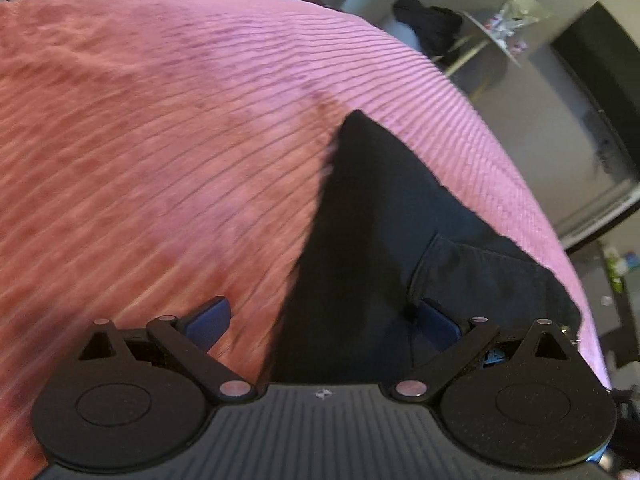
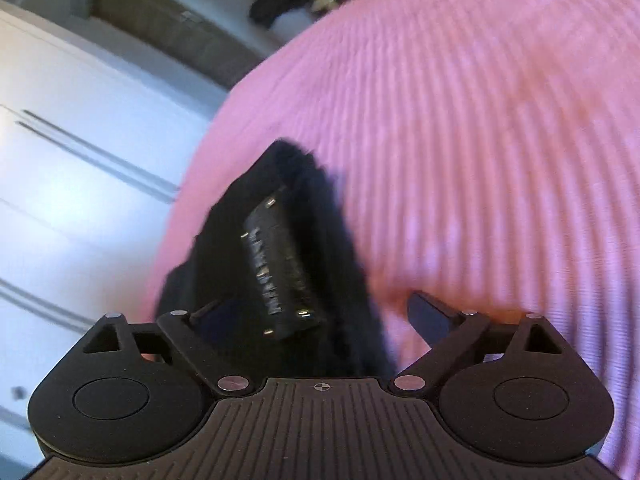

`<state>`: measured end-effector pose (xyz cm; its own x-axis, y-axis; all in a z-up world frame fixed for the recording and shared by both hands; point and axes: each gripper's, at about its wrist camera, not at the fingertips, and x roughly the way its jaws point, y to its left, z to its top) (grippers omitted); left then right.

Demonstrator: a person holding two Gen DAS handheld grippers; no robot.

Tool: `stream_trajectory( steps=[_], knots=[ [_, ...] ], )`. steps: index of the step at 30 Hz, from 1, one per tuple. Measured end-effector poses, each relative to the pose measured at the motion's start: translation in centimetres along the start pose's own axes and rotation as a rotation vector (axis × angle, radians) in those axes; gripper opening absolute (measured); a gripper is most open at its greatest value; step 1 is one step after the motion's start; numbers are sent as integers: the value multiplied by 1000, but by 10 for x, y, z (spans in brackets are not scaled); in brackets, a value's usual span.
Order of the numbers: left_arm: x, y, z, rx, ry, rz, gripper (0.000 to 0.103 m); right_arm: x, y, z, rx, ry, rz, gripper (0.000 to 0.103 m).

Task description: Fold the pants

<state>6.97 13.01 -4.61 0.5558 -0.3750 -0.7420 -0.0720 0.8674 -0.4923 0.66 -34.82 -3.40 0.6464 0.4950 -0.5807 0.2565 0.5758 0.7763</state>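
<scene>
Left wrist view, far left: ribbed pink bedspread (image 1: 168, 128) fills most of the frame, corduroy-like ridges running across. Left gripper (image 1: 324, 322) has its jaws spread wide, nothing between them; its left blue pad sits over bare bedspread, its right pad (image 1: 438, 326) over dark cloth, contact not clear. Centre to right: the black pants (image 1: 372, 248) lie on the bedspread near its right edge, tapering to a point away from the camera, with a seamed panel or pocket edge toward the right. Beyond the bed, a small round side table (image 1: 486, 38) with clutter and a dark garment (image 1: 426, 26) heaped beside it. Right wrist view (blurred, camera likely moving): white cabinet fronts (image 2: 72, 184) at left, then the pants (image 2: 320, 240) bunched in a dark mound near the bed edge, with a black ridged object with small bright spots (image 2: 280, 264) lying across them, which I cannot identify. Right gripper (image 2: 316, 312) also stands wide open and holds nothing; its left finger is mostly lost against the dark cloth. Judgement: soft, limp, light to middling fabric, will sag and drape; the ribbed cover may drag on it. Best grips look to be the waistband corners or leg hems, pinching through all layers. No readable brand, label or writing anywhere.
</scene>
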Motion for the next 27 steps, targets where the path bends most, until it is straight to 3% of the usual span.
stream_trajectory(
  steps=[2, 5, 10, 12, 15, 20, 24, 27],
  knots=[
    [3, 3, 3, -21, 12, -74, 99, 9, 1, 2, 1, 13, 17, 81],
    [12, 6, 9, -72, 58, -207, 99, 18, 4, 4, -26, 27, 34, 82],
    [28, 13, 17, -126, 92, -302, 99, 32, 11, 2, -80, 49, 58, 80],
    [37, 17, 19, -168, 107, -336, 99, 39, 14, -1, -103, 42, 57, 71],
    [45, 11, 22, -150, 90, -323, 99, 48, 18, -2, -119, 23, 40, 62],
    [41, -14, 14, 8, 31, -259, 99, 53, 41, -15, -146, -10, -1, 51],
    [33, -13, 10, -10, -3, -257, 92, 40, 58, -21, -184, -49, 2, 38],
    [23, -16, 11, -5, -32, -253, 91, 37, 78, -24, -225, -64, 2, 35]
  ],
)
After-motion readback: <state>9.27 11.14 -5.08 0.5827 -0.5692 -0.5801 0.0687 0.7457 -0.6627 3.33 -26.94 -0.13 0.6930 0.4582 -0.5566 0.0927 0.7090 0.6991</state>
